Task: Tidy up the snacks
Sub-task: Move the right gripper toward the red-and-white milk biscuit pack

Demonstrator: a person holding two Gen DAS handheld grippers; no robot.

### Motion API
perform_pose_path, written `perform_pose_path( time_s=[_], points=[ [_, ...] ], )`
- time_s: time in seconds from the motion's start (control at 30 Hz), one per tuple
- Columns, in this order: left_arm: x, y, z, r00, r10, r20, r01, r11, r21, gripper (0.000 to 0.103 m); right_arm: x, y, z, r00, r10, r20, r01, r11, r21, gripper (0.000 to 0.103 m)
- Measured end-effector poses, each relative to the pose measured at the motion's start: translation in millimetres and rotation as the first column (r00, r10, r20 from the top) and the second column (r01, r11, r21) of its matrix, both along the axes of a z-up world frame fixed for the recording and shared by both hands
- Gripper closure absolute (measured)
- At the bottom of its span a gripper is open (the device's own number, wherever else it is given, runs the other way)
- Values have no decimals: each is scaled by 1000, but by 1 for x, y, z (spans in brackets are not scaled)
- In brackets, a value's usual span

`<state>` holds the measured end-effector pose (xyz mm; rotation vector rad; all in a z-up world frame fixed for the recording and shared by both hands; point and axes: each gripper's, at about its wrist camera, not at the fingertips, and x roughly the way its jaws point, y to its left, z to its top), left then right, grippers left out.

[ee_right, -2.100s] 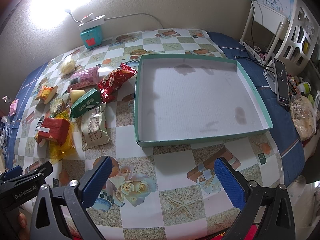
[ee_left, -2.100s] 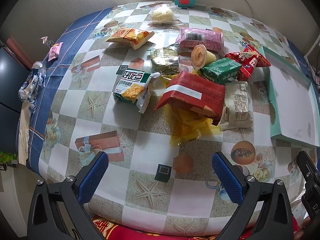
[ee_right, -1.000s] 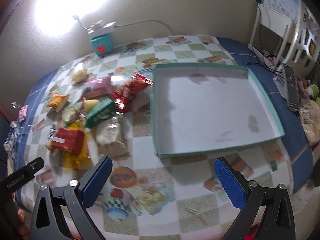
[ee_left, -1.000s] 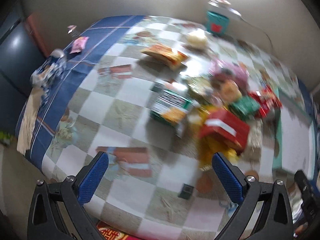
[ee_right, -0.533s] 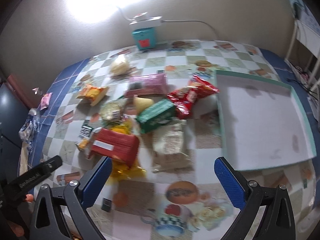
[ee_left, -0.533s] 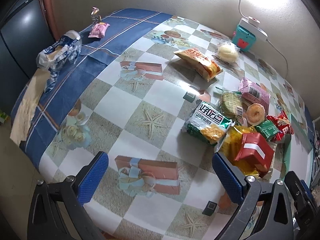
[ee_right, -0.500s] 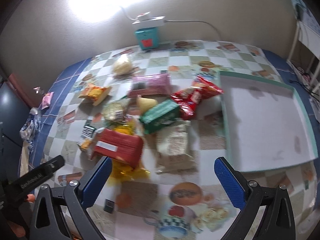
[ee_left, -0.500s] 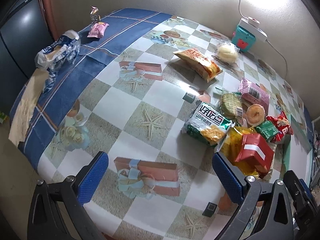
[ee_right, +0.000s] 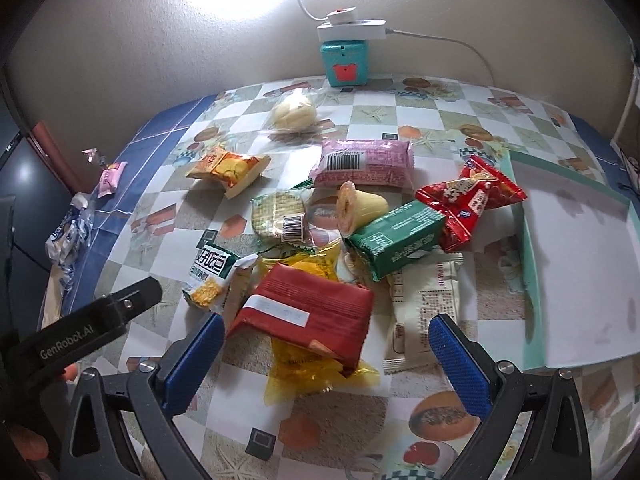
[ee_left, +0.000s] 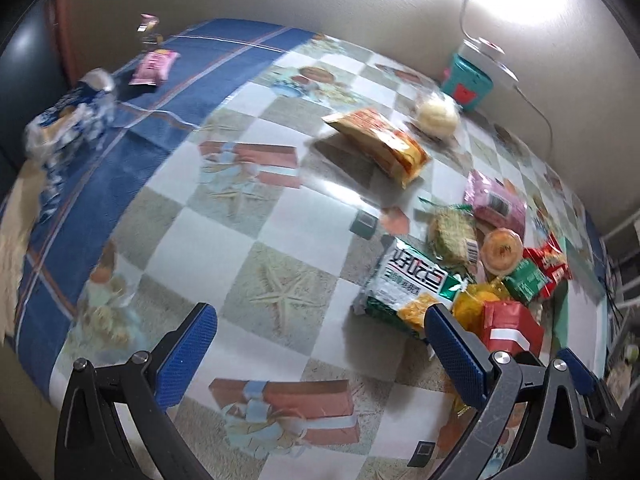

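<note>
While my right gripper (ee_right: 320, 364) hangs wide open and empty, the red packet (ee_right: 304, 316) lies just ahead between its fingers, atop a yellow wrapper (ee_right: 316, 372). It looks light, crinkly, slippery; I'd pinch its flat sides. My left gripper (ee_left: 320, 350) gapes empty too.

Left tongs (ee_left: 320, 344): black plastic arms with triangular cut-outs, blue cross-hatched pads (ee_left: 456, 354) on the fingers, silver round screws at the joints. Right tongs (ee_right: 326, 360): same build, same blue pads (ee_right: 460, 364), same screws. Left unit's black side bar carries white lettering "GenRobot.AI". Skin shows beside that bar, at the frame's left edge.
</note>
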<state>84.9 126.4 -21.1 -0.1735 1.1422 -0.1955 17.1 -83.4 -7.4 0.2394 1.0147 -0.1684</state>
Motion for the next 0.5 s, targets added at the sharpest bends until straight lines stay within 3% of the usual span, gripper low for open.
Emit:
perform_pose_path(
  time_s=[0.27,0.37,0.5],
  points=[
    [8,-3,-10,998,-46,-30,46,999,-19,0,8,2,-7,1000,1,-2,-1,1000,0,0],
    [11,-6,-12,998,-57,-33,57,998,-15,0,9,0,-9,1000,-4,-3,4,1000,11,11],
    [13,-9,-15,997,-60,-46,60,998,-11,0,11,3,-13,1000,9,-12,-9,1000,29,13]
  ],
)
